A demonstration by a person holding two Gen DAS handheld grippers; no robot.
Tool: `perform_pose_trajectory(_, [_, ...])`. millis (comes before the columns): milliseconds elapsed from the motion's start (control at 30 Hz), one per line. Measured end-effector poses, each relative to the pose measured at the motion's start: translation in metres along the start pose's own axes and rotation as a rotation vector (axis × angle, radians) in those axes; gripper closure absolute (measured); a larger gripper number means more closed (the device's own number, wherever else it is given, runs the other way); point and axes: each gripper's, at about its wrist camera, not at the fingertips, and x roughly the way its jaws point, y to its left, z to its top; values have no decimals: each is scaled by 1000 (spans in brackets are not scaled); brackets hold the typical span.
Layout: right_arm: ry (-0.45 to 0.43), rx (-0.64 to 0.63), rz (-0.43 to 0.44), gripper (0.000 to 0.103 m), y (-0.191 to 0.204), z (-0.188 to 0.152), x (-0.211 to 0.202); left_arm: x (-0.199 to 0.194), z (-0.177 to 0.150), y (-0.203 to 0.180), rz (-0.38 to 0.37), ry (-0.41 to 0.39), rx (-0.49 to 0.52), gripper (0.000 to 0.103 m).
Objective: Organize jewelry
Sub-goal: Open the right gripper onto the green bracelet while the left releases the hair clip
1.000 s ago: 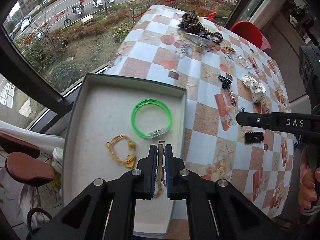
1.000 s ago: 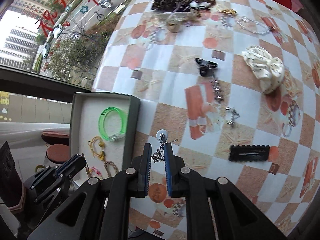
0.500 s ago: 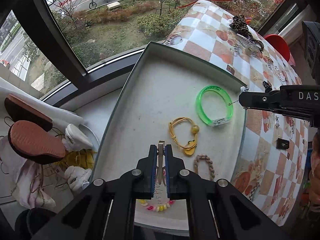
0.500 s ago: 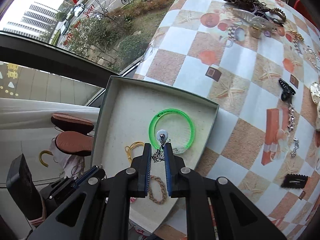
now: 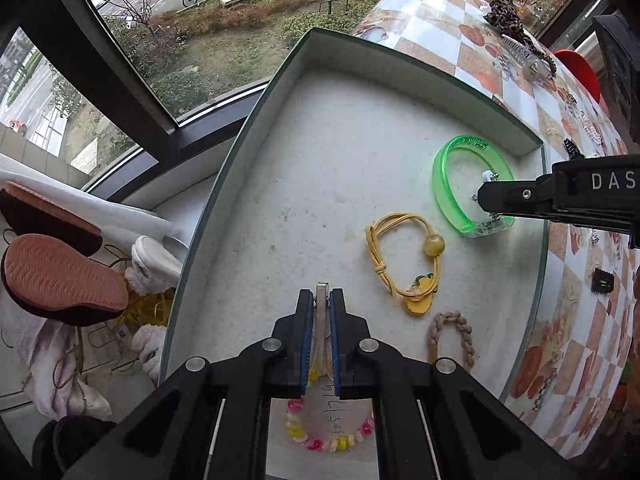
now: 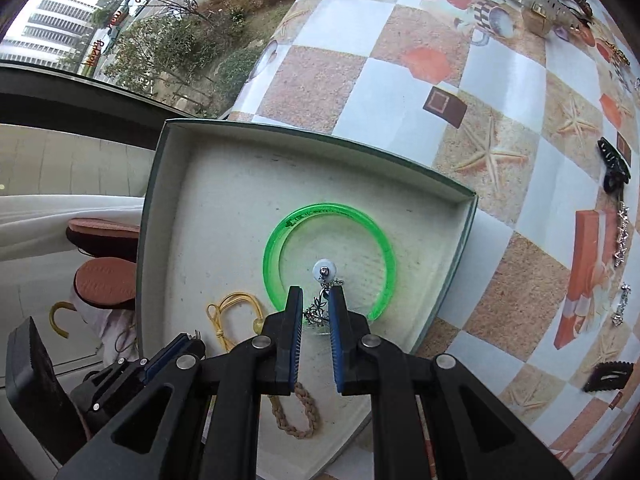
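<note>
Hovering both tongs over the tray (image 5: 248, 184): left tongs (image 5: 321, 300) clamping a flat metal clip (image 5: 321, 294), right tongs (image 6: 316, 308) pinching a dangly silver earring (image 6: 323, 280), both poised for dropping among sorted bracelets.

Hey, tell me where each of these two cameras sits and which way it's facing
Left wrist: on the left gripper, looking steeply down into the tray; its jaws pinch a thin metal clip, and the right gripper enters from the right.
Right wrist: on the right gripper, looking down at the tray's right side and the checkered table; its jaws hold a silver chain earring.
Shared: green bangle, yellow cord bracelet.
</note>
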Motion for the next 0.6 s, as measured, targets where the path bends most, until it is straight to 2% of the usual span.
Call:
perform_pose_trajectory(367, [22,6,-15,86,5,1,13,2,-1,-10,77,-4,32,92])
perform_pose_trajectory(433, [19,8,-11,77,6,1,12,2,0,-13,88,1,36,92])
perform_pose_trajectory(500, [5,7,-1,59,6,0,7,1,2,-16,96,7,40,92])
perform_pose_trajectory(567, [-7,9,13,55,5,1,-1,0,2,-19,94,9,41,92])
perform_pose_trajectory(600, [-13,11,20,55,4,0,-5,0,2,-19,94,10,39,88])
